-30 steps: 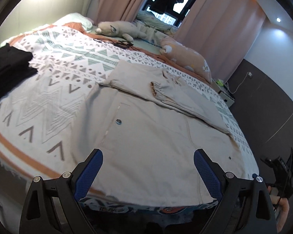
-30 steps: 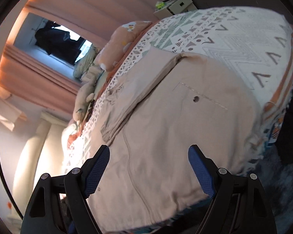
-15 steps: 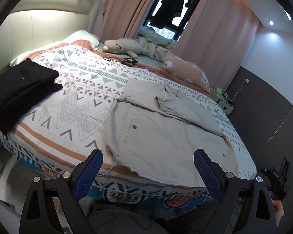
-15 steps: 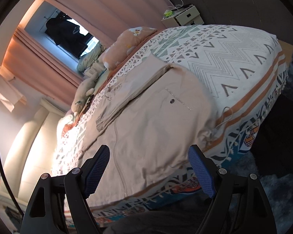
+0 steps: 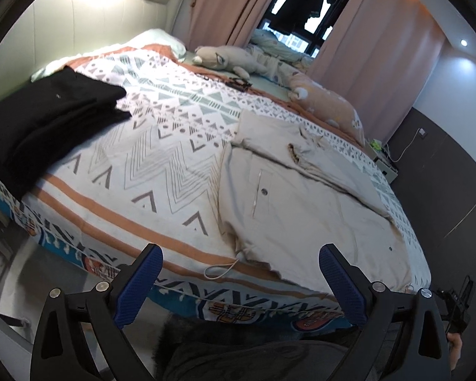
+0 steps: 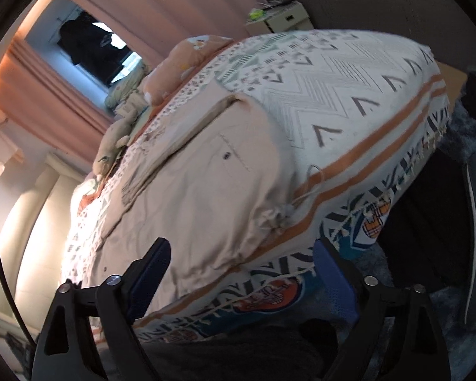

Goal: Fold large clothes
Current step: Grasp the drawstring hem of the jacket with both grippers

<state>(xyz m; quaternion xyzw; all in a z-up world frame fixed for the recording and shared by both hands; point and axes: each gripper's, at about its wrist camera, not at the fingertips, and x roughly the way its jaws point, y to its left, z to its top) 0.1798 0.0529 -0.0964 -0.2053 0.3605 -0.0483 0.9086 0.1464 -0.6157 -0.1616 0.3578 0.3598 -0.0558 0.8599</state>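
Left wrist view, left to right: folded black clothes point(image 5: 44, 123) at 9 o'clock on the patterned bedspread point(image 5: 161, 171). Left gripper point(image 5: 239, 281) at 6 o'clock, spread wide, empty. Beige jacket point(image 5: 304, 203) lies flat toward 3 o'clock, drawcord point(image 5: 220, 270) trailing off its hem. Right gripper point(image 6: 241, 277) also wide, empty, short of the bed edge.

Large beige cotton jacket point(image 5: 304, 209) point(image 6: 203, 187) lies flat on patterned bedspread nr foot edge, partly folded: sleeves laid across upper part. Snap button visible on pocket flap; pale drawcord loops out from hem corner. Folded black garment stack point(image 5: 44, 120) sits well apart, opp. side.
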